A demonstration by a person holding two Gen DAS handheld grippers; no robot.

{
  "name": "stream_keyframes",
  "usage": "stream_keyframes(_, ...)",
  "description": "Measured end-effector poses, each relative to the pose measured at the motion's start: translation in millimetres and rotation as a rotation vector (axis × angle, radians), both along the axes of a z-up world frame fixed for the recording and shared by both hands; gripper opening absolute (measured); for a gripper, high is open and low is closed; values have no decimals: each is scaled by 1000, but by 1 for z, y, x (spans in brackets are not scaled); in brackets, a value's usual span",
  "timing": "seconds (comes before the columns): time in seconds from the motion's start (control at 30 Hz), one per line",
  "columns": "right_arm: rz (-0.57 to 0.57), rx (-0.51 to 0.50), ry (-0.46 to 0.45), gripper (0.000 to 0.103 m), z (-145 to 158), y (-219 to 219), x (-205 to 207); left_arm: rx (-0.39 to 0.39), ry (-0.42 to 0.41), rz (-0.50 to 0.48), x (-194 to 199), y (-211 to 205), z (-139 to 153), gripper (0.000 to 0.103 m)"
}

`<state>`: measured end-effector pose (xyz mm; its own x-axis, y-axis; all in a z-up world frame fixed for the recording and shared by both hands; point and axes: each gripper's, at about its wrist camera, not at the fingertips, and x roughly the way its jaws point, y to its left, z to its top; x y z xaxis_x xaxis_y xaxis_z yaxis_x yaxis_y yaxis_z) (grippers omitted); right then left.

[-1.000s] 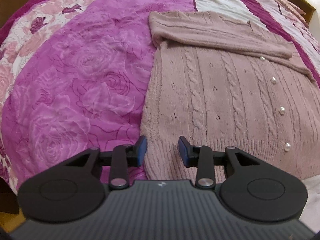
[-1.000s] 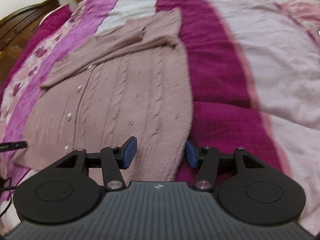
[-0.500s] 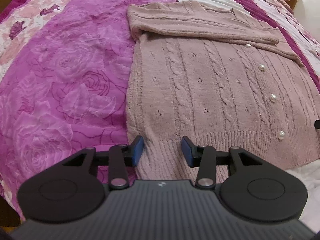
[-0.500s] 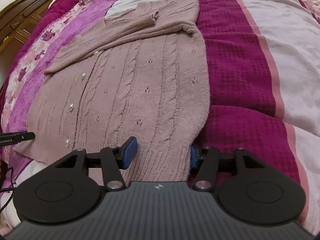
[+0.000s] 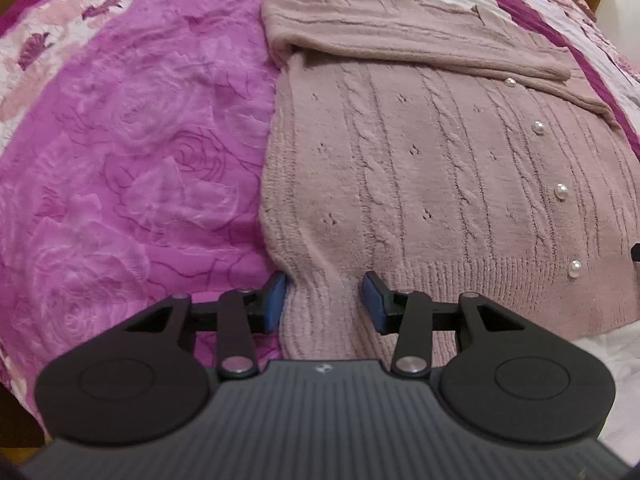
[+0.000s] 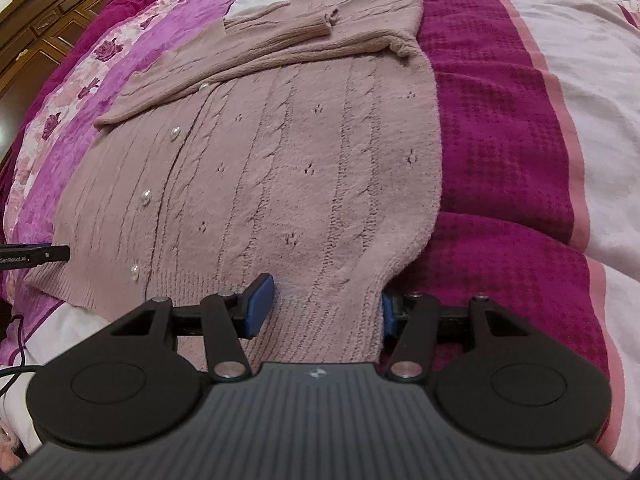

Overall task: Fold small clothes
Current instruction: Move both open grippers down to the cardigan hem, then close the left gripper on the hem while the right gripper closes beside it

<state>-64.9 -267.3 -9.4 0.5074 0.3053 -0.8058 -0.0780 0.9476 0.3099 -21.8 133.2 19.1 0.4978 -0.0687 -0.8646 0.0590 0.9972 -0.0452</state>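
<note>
A dusty-pink cable-knit cardigan (image 5: 440, 168) with pearl buttons (image 5: 561, 191) lies flat on the bed, its sleeves (image 5: 400, 40) folded across the chest. My left gripper (image 5: 325, 304) is open, pointing down at the hem's left corner; ribbed knit lies between its blue pads, and the left pad sits at the garment's side edge. In the right wrist view the same cardigan (image 6: 280, 160) fills the middle. My right gripper (image 6: 323, 308) is open and straddles the hem's right corner, its right pad partly hidden behind the fabric edge. The left gripper's tip (image 6: 36, 256) shows at that view's left edge.
The cardigan rests on a bedspread, purple with a rose pattern (image 5: 120, 160) on the left and dark magenta with pale stripes (image 6: 500, 120) on the right. Dark wooden furniture (image 6: 48, 28) stands beyond the bed's far left. A thin black cable (image 6: 16, 344) hangs at the near edge.
Both grippers have come closer to the hem. The left one shifted onto the hem's left corner, and the right one settled over the right corner with its right pad beside the fabric edge.
</note>
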Motion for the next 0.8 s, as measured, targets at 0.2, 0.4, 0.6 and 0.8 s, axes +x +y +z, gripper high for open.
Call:
stream_keyframes(0.2,29,-9,2,60,-1,2,2,102,-17,58,0,-8,4,44)
stream_keyframes(0.4,49,-8,-1,60,-3,3,4,41,29,56,5,-3,-2,46)
stream_keyframes(0.6,55,2,-7,60,-4,4,5,10,19,44,6,-3,-4,46)
stream_keyframes(0.8,47,47,-17,60,-5,0,5,-16,7,30,7,-3,-8,45)
